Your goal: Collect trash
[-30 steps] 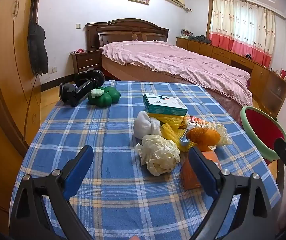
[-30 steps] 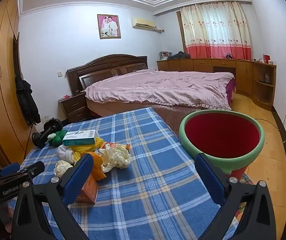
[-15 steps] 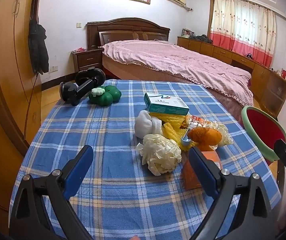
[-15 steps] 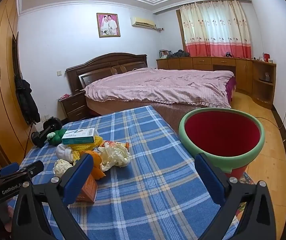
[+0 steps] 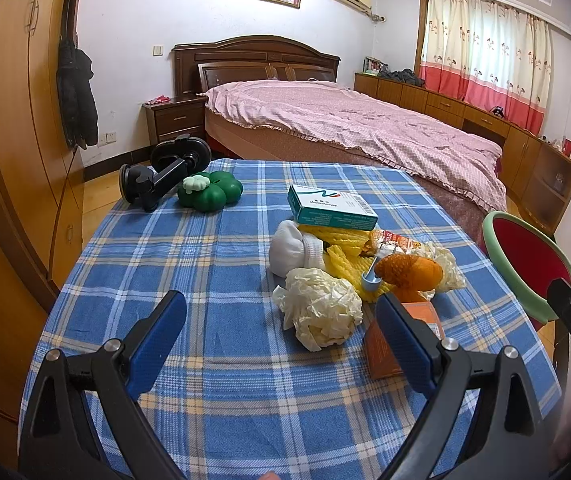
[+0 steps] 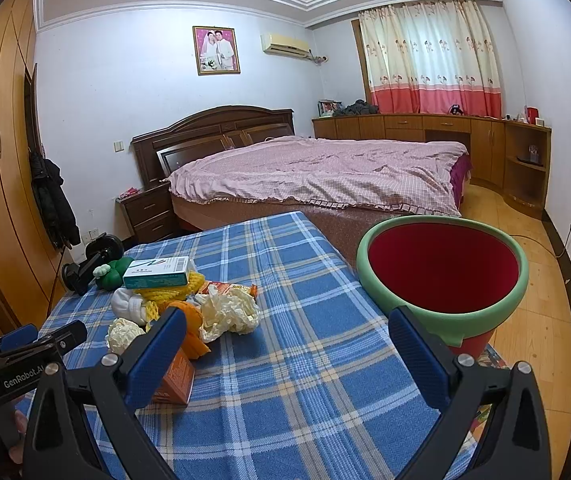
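Note:
A pile of trash lies on the blue plaid table (image 5: pixel 213 264): a crumpled cream paper ball (image 5: pixel 319 308), a white sock ball (image 5: pixel 293 246), yellow foam netting (image 5: pixel 345 258), an orange wrapper (image 5: pixel 407 272), a teal and white box (image 5: pixel 331 206) and an orange carton (image 5: pixel 385 344). The pile also shows in the right wrist view (image 6: pixel 189 300). A red bin with a green rim (image 6: pixel 443 268) stands beside the table's right edge. My left gripper (image 5: pixel 281 336) is open and empty, just short of the paper ball. My right gripper (image 6: pixel 287 350) is open and empty over the table.
A green clover-shaped object (image 5: pixel 209 192) and a black suction mount (image 5: pixel 161 176) lie at the table's far left. A bed (image 5: pixel 345 128) stands behind the table. A wooden wardrobe (image 5: pixel 9 128) runs along the left. My left gripper also shows in the right wrist view (image 6: pixel 25 348).
Both views have shifted very slightly; the pile sits a touch higher in the right wrist view. Both grippers stay open and nothing on the table has moved.

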`<action>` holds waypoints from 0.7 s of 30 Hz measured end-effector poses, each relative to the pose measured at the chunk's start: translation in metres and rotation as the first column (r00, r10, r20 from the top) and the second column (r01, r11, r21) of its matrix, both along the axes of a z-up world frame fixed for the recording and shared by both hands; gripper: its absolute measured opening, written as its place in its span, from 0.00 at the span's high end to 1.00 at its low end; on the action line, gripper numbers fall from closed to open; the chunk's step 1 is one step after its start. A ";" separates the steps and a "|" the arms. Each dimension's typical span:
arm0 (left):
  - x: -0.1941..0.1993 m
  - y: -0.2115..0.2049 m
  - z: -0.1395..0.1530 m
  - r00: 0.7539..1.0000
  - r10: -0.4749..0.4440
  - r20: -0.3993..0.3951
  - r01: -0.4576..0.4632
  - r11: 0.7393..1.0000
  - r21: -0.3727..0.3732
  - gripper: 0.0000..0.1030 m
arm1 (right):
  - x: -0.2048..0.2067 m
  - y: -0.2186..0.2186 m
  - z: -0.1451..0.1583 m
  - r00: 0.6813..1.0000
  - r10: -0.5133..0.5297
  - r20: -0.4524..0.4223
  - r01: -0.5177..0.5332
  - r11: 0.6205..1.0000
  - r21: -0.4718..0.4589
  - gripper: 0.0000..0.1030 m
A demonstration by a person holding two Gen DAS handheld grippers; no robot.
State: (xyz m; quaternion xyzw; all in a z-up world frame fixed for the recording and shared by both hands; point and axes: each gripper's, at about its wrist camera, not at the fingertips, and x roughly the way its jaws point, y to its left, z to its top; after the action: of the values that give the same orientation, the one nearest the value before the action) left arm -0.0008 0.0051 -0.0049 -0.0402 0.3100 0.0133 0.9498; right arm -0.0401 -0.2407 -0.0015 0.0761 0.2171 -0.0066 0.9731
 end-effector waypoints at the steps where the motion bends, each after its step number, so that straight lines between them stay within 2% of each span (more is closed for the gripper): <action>1: 0.000 0.000 0.000 1.000 0.000 0.000 0.000 1.000 0.000 0.07 | -0.001 0.001 0.001 1.000 0.000 0.000 0.000 1.000 0.000 0.00; 21: 0.001 0.001 -0.001 1.000 0.000 -0.001 0.000 1.000 -0.002 0.07 | -0.002 0.002 0.001 1.000 0.001 -0.001 -0.001 1.000 -0.003 0.00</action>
State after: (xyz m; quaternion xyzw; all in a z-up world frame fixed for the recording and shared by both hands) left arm 0.0005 0.0061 -0.0054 -0.0411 0.3105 0.0128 0.9496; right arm -0.0422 -0.2390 -0.0008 0.0748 0.2176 -0.0065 0.9731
